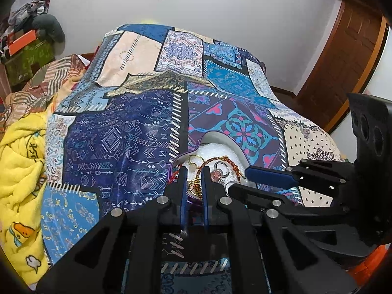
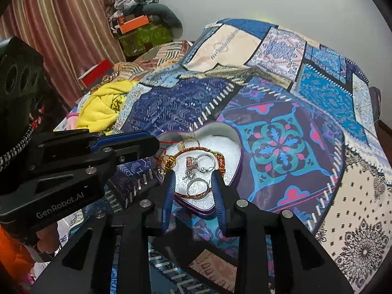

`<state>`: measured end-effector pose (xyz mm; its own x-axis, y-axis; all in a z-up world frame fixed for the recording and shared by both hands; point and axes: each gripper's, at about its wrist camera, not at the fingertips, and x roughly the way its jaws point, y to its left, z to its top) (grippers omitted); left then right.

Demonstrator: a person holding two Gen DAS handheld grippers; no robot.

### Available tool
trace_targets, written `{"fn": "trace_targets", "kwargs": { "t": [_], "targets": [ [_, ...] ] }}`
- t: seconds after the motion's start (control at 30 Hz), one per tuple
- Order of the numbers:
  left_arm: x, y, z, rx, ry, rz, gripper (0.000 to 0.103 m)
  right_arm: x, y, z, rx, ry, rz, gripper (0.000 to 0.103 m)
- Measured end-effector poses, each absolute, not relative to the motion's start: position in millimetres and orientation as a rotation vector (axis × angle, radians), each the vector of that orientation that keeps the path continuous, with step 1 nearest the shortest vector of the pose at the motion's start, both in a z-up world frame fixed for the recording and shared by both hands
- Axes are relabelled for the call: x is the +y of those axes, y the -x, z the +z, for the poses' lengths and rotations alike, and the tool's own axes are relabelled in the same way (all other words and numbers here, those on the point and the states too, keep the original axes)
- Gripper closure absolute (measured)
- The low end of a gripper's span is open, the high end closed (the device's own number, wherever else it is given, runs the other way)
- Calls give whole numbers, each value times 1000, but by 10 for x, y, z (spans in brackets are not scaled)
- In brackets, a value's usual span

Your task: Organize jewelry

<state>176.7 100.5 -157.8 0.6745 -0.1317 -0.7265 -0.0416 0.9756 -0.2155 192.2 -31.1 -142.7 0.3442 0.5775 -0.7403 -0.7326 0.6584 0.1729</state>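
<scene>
Jewelry [image 2: 196,169] heaped in heart tin [image 2: 238,169] on patchwork quilt [image 2: 306,93]. Silver ring [image 2: 198,188] straight ahead, between spread fingers of right gripper [image 2: 193,181], nothing clamped. Left gripper [image 1: 194,180] at tin's left edge, narrowly parted astride gold charm [image 1: 194,186]; grip not clear.

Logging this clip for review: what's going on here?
A person with a handheld gripper in each hand works over a heart-shaped tin of jewelry on a patchwork bedspread. The left gripper, jaws narrowly parted, reaches in by the gold charm on a braided bracelet; contact is unclear. The right gripper is open, straddling a silver ring.
</scene>
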Motion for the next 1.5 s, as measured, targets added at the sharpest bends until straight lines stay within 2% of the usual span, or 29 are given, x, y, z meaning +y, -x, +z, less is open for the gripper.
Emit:
{"fn": "trace_targets", "kwargs": {
  "t": [0.27, 0.53, 0.63, 0.7, 0.73, 0.77, 0.83, 0.9, 0.93, 1.0, 1.07, 1.17, 1.5],
  "targets": [
    [962, -1526, -1132, 735, 200, -27, 96, -650, -1747, -803, 721, 104, 799, 76],
    [741, -935, -292, 512, 100, 28, 95, -1178, -1040, 208, 405, -16, 755, 76],
    [651, -623, 28, 408, 82, 35, 91, -1296, -740, 463, 301, -34, 740, 76],
    [609, -452, 188, 355, 67, 47, 90, -1333, -579, 564, 251, -40, 727, 71],
    [578, -337, 278, 321, 59, 55, 89, -1347, -506, 605, 229, -43, 718, 63],
    [551, -226, 357, 290, 55, 60, 84, -1357, -417, 641, 203, -44, 707, 54],
    [511, -49, 468, 241, 52, 70, 67, -1366, -268, 688, 160, -41, 681, 45],
    [471, 114, 546, 199, 42, 88, 45, -1347, -154, 712, 132, -32, 658, 39],
    [449, 179, 579, 186, 31, 102, 41, -1342, -98, 720, 121, -33, 641, 32],
    [418, 288, 613, 170, 14, 134, 23, -1316, -48, 718, 104, -35, 609, 21],
    [402, 365, 628, 152, 10, 152, 14, -1288, -73, 707, 94, -32, 585, 10],
    [391, 459, 616, 145, 13, 164, 8, -1254, -30, 703, 80, -19, 557, 1],
    [370, 645, 582, 145, 41, 172, 5, -1302, 15, 672, 92, -6, 555, 0]
  ]
}}
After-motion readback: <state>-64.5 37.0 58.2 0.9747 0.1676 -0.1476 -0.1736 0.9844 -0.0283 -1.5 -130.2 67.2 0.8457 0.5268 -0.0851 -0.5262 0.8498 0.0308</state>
